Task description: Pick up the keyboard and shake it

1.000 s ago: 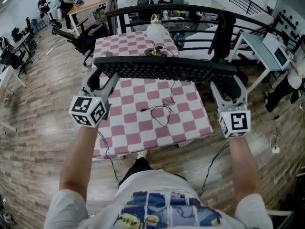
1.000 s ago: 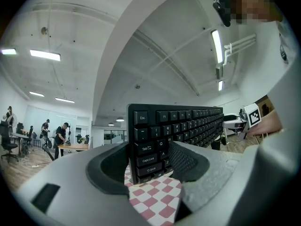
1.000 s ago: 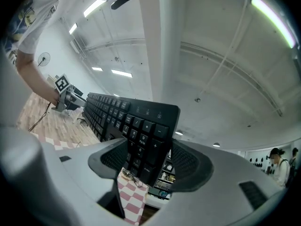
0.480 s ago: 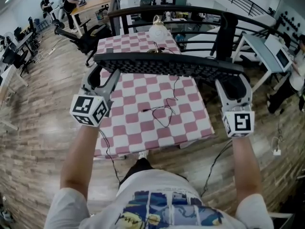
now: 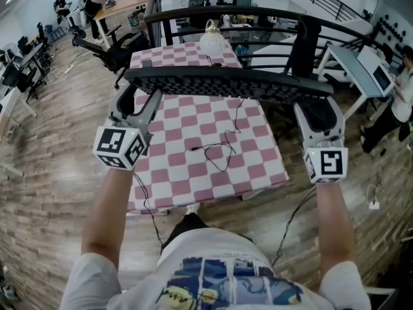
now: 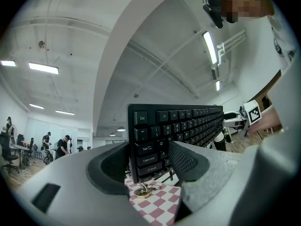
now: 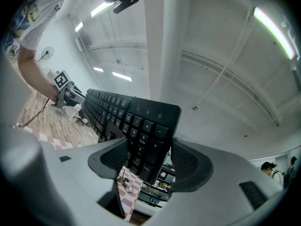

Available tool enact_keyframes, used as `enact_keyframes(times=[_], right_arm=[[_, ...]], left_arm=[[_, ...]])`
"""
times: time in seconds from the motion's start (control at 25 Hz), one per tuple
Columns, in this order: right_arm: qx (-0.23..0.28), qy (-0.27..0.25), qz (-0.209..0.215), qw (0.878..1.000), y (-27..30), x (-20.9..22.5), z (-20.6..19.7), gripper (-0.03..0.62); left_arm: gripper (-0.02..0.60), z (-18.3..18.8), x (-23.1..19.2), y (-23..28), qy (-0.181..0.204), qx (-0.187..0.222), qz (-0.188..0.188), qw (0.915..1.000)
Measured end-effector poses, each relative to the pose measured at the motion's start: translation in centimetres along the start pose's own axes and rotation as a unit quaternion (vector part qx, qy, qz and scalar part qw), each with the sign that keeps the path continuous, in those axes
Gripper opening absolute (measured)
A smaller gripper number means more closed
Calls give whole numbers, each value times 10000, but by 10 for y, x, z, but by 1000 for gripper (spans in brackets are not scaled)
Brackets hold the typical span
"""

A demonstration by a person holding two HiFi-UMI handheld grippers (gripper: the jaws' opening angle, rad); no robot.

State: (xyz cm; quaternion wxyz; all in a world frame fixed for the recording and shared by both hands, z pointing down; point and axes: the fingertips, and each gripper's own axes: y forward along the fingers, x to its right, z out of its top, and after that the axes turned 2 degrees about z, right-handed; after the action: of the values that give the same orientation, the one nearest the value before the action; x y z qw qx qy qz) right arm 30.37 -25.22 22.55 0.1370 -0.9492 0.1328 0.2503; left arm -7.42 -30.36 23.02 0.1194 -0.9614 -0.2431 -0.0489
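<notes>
A black keyboard (image 5: 226, 82) hangs in the air above the pink-and-white checked table (image 5: 174, 166), held level by its two ends. My left gripper (image 5: 137, 94) is shut on its left end; in the left gripper view the pads press the keyboard (image 6: 181, 126) beside the Tab and Caps Lock keys, with the left gripper (image 6: 146, 158) seen from behind. My right gripper (image 5: 315, 107) is shut on the right end; in the right gripper view the keyboard (image 7: 120, 114) has its number pad between the jaws of the right gripper (image 7: 148, 157). Its thin cable (image 5: 222, 148) trails down onto the table.
A white lamp (image 5: 211, 41) stands at the table's far edge. A black railing (image 5: 258, 13) runs behind it. Office chairs (image 5: 106, 47) and people stand at the back left, and a desk (image 5: 361, 66) at the right. The floor is wooden.
The keyboard has risen a little and shifted away from me, both grippers moving with it. The right gripper has drifted slightly to the right.
</notes>
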Motion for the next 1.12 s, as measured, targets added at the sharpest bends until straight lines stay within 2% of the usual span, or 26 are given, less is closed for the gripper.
enact_keyframes(times=[1.12], right_arm=[[-25, 65, -16, 10000, 6, 8, -15, 285]], left_arm=[[256, -4, 5, 13, 56, -48, 8, 10000]])
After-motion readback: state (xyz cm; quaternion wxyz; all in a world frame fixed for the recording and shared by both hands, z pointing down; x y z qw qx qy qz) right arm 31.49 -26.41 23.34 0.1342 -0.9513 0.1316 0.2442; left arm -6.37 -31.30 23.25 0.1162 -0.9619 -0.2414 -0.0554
